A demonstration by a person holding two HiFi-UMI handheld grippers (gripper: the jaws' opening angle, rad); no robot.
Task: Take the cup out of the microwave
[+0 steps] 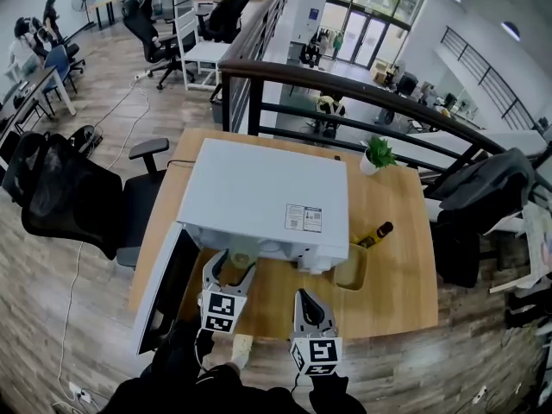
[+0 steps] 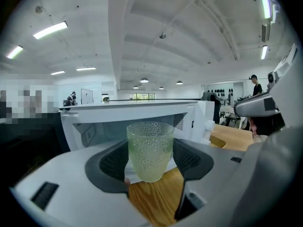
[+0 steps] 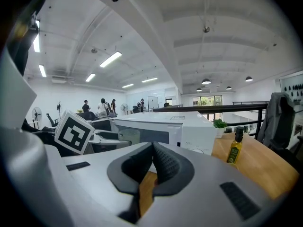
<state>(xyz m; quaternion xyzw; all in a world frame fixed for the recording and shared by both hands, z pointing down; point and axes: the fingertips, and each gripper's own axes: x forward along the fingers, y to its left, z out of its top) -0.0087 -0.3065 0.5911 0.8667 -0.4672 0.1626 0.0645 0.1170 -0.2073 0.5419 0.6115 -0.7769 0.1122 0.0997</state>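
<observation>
The left gripper (image 2: 151,157) is clamped on the dimpled glass cup (image 2: 150,145), holding it upright over bare wood at the microwave's (image 2: 142,112) open front; the head view barely shows that cup. The right gripper (image 3: 152,150), at its three o'clock, has its jaws pressed together, empty. The microwave door (image 1: 168,287) hangs open at nine o'clock, and a bottle (image 1: 376,234) stands at two o'clock.

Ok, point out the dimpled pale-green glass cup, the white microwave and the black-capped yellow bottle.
dimpled pale-green glass cup (image 2: 150,150), left gripper view, mid wall.
white microwave (image 1: 267,188), head view, top panel.
black-capped yellow bottle (image 3: 233,153), right gripper view, label.
</observation>
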